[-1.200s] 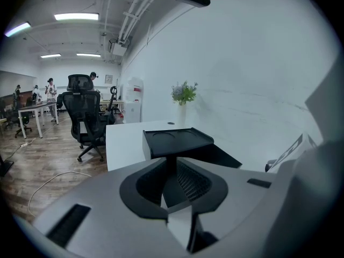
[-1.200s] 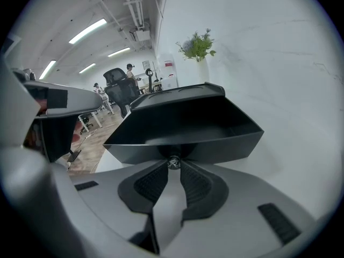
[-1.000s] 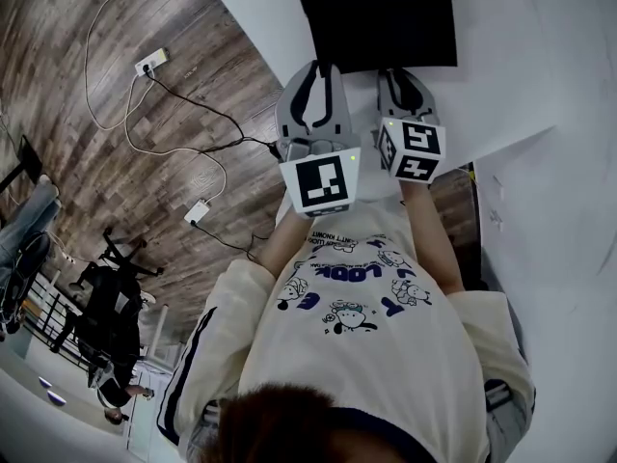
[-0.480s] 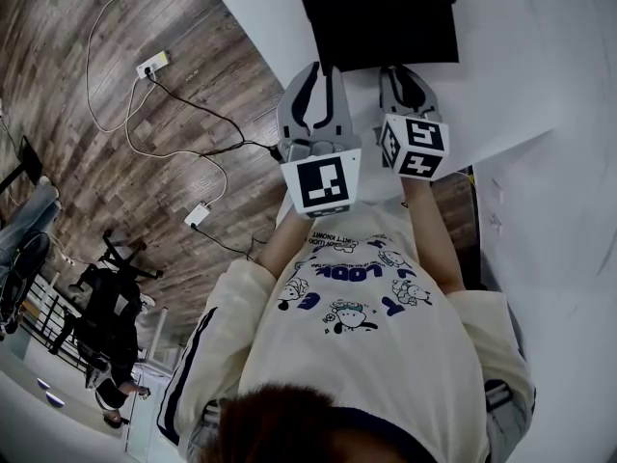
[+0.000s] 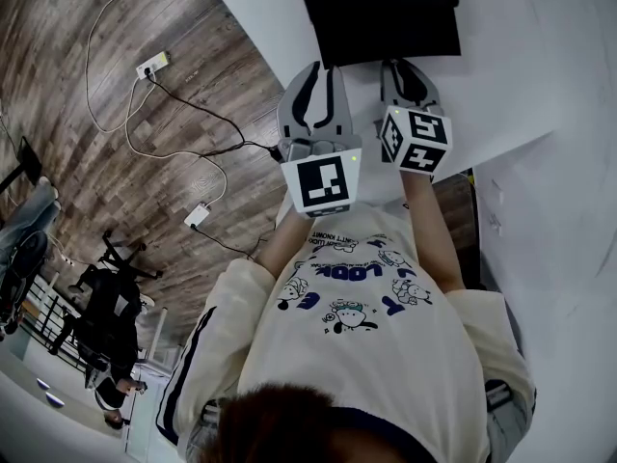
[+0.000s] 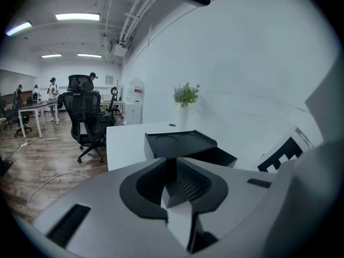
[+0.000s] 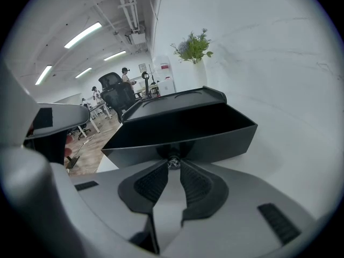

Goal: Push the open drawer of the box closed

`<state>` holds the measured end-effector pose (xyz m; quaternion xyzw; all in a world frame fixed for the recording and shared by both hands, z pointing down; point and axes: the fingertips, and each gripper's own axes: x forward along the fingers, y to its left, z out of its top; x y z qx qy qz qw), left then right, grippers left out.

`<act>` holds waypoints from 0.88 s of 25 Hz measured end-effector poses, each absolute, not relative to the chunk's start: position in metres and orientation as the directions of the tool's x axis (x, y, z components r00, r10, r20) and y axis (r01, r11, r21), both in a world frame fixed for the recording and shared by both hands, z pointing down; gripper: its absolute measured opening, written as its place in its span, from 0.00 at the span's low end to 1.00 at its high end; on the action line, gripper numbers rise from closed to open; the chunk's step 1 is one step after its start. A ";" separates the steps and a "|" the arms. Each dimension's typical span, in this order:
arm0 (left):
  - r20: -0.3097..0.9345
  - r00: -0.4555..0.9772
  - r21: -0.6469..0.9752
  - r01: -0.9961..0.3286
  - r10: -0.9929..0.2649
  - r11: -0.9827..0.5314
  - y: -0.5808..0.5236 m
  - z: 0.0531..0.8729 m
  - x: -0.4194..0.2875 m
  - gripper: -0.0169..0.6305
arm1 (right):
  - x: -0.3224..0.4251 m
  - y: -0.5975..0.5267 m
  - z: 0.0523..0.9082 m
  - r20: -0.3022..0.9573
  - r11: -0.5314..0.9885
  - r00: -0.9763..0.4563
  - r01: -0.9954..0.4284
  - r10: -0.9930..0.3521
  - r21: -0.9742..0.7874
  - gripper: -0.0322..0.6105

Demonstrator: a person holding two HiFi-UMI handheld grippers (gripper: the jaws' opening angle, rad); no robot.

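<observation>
A black box (image 5: 376, 13) stands on the white table (image 5: 501, 85), and its drawer (image 7: 183, 128) is pulled out toward me. In the right gripper view the drawer front fills the middle, with a small knob (image 7: 173, 163) at its lower centre. My right gripper (image 7: 173, 165) is shut on that knob, its fingertips pinching it. In the head view my right gripper (image 5: 405, 68) touches the box's near side. My left gripper (image 5: 323, 70) hovers beside it to the left, short of the box, shut and holding nothing. The left gripper (image 6: 171, 163) view shows the box (image 6: 180, 141) ahead.
A vase of flowers (image 7: 193, 50) stands beyond the box against the white wall. The table's left edge drops to a wooden floor with cables and a power strip (image 5: 149, 63). Office chairs (image 6: 86, 112) and people are far off to the left.
My right gripper has edged slightly forward toward the box. The left gripper has barely moved.
</observation>
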<state>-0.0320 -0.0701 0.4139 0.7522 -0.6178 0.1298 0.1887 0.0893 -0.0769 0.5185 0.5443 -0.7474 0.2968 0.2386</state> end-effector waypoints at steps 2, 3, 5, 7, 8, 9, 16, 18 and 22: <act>0.420 0.208 0.134 -0.977 -0.883 -0.167 -0.073 0.411 -0.033 0.13 | 0.089 -0.078 0.518 0.680 0.225 -0.290 -0.957 -0.673 -0.185 0.18; 0.421 0.208 0.134 -0.977 -0.883 -0.166 -0.074 0.410 -0.033 0.13 | 0.088 -0.079 0.518 0.680 0.223 -0.289 -0.957 -0.674 -0.185 0.18; 0.431 0.204 0.123 -0.978 -0.879 -0.167 -0.072 0.413 -0.035 0.13 | 0.088 -0.080 0.517 0.681 0.221 -0.287 -0.958 -0.674 -0.185 0.18; 0.426 0.205 0.127 -0.978 -0.881 -0.166 -0.073 0.414 -0.035 0.13 | 0.087 -0.083 0.517 0.681 0.218 -0.285 -0.958 -0.675 -0.185 0.18; 0.418 0.206 0.140 -0.977 -0.885 -0.161 -0.075 0.413 -0.035 0.13 | 0.087 -0.084 0.518 0.680 0.217 -0.284 -0.959 -0.676 -0.184 0.18; 0.413 0.208 0.151 -0.976 -0.887 -0.159 -0.076 0.412 -0.035 0.13 | 0.087 -0.086 0.517 0.680 0.216 -0.283 -0.959 -0.677 -0.184 0.18; 0.430 0.210 0.123 -0.977 -0.878 -0.173 -0.078 0.416 -0.039 0.13 | 0.083 -0.098 0.518 0.677 0.207 -0.276 -0.961 -0.682 -0.183 0.18; 0.430 0.208 0.124 -0.977 -0.879 -0.171 -0.078 0.416 -0.040 0.13 | 0.083 -0.100 0.518 0.677 0.200 -0.272 -0.962 -0.684 -0.184 0.18; 0.435 0.205 0.125 -0.978 -0.877 -0.167 -0.080 0.417 -0.041 0.13 | 0.083 -0.107 0.518 0.676 0.197 -0.269 -0.963 -0.686 -0.184 0.18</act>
